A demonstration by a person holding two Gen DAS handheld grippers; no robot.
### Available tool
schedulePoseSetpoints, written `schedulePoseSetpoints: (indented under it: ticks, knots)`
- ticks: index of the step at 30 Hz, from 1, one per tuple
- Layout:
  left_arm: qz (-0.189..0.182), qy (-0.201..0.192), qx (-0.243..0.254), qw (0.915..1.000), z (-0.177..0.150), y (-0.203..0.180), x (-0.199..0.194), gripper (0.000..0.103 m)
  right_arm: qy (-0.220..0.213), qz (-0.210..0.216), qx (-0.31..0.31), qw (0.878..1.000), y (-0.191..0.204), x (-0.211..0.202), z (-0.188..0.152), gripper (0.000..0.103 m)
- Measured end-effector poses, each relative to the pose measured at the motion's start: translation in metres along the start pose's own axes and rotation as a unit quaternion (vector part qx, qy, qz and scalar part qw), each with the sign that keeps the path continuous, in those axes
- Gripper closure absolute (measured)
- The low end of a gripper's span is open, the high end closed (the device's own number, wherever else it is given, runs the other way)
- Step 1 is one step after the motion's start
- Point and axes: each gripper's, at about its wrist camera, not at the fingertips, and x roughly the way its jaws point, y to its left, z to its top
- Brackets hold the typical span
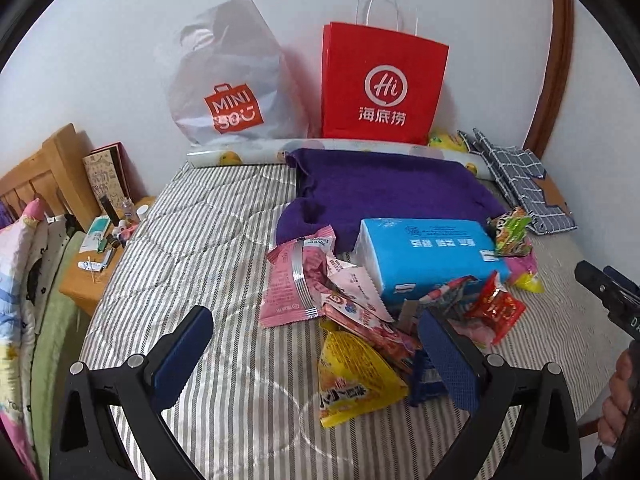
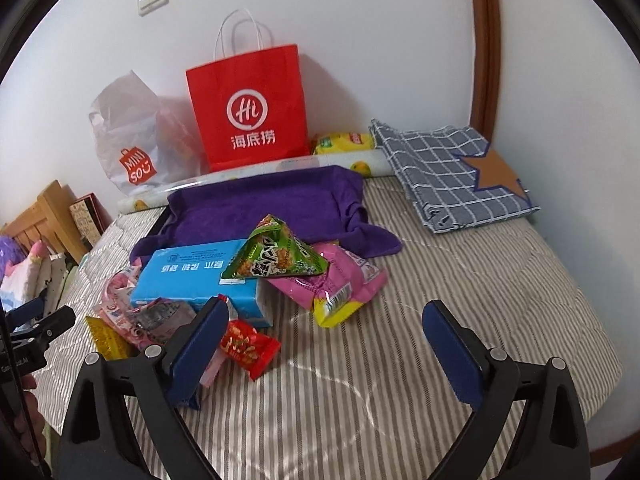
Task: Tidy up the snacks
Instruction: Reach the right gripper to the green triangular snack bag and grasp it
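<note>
A heap of snack packets lies on the striped bed. In the left wrist view I see a pink packet (image 1: pixel 294 280), a yellow triangular packet (image 1: pixel 354 378), a small red packet (image 1: pixel 496 308) and a blue tissue pack (image 1: pixel 428 254). My left gripper (image 1: pixel 316 350) is open and empty, just short of the yellow packet. In the right wrist view a green triangular packet (image 2: pixel 276 254) rests on the blue tissue pack (image 2: pixel 200 276), beside a pink-and-yellow packet (image 2: pixel 340 288) and the red packet (image 2: pixel 248 342). My right gripper (image 2: pixel 326 344) is open and empty, right of the heap.
A purple towel (image 1: pixel 384 192) lies behind the heap. A red paper bag (image 1: pixel 382 84) and a grey plastic bag (image 1: pixel 232 80) stand against the wall. A folded checked cloth (image 2: pixel 448 168) lies at the back right. A wooden nightstand (image 1: pixel 96 276) with small items stands left of the bed.
</note>
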Motion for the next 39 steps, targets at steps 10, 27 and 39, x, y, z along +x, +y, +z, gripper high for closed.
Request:
schedulePoseSetpoints:
  ticks: [10,27,39]
  knots:
    - [-0.014,0.014,-0.007,0.9998,0.013,0.016,0.027,0.0,0.01,0.008,-0.032,0.999,0.021,0.035,0.016,0.012]
    - [-0.005,0.026,-0.045,0.9987,0.023,0.056,0.048,0.0,0.049,0.04,-0.052,0.997,0.038,0.102,0.039,0.029]
    - [0.001,0.044,-0.053,0.9976,0.009,0.067,0.049,0.0,0.032,0.056,-0.047,0.997,0.031,0.076,0.031,0.061]
